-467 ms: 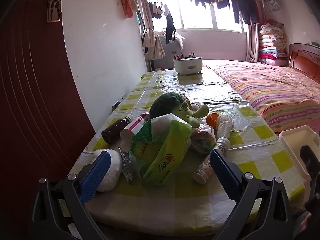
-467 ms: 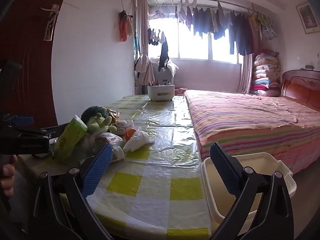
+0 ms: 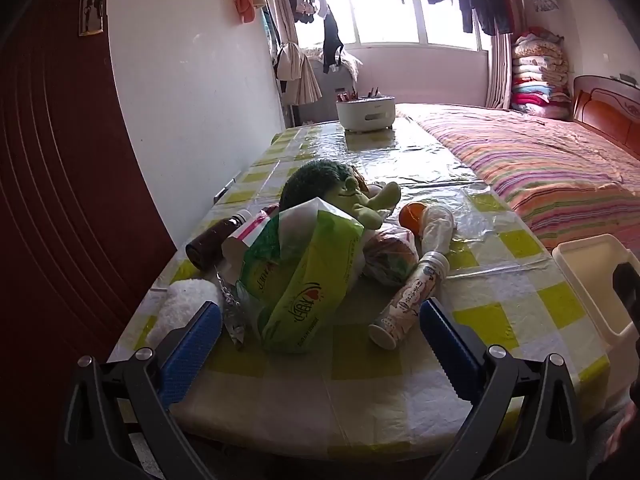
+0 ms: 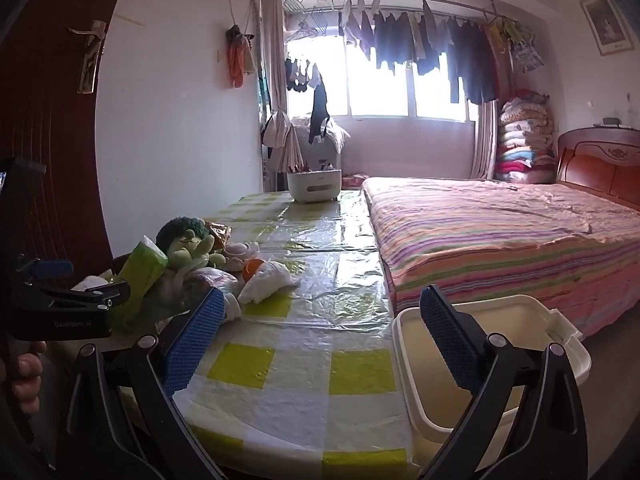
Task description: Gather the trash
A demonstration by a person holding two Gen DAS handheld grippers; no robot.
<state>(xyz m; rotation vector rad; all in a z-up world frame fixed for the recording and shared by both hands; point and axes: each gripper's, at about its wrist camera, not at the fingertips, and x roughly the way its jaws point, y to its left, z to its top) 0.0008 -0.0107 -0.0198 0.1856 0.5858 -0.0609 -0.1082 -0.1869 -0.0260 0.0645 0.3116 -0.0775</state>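
desk (image 3: 520,300) is still carrying the whole pile near its left edge, cream bin (image 4: 520,320) is sitting empty at the right corner, so collecting isn't started by my read. nothing is sitting in either claw: left claw (image 3: 320,336) is gaping fully open, hovering short of the green tissue pack (image 3: 304,292); right claw (image 4: 322,336) is equally wide, hanging over desk edge and bin rim. largest to smallest: broccoli plush (image 3: 320,188), tissue pack, brown bottle (image 3: 212,240), printed drink bottle (image 3: 408,296). pack is showing red lettering with a heart, illegible; bottle print unreadable too.
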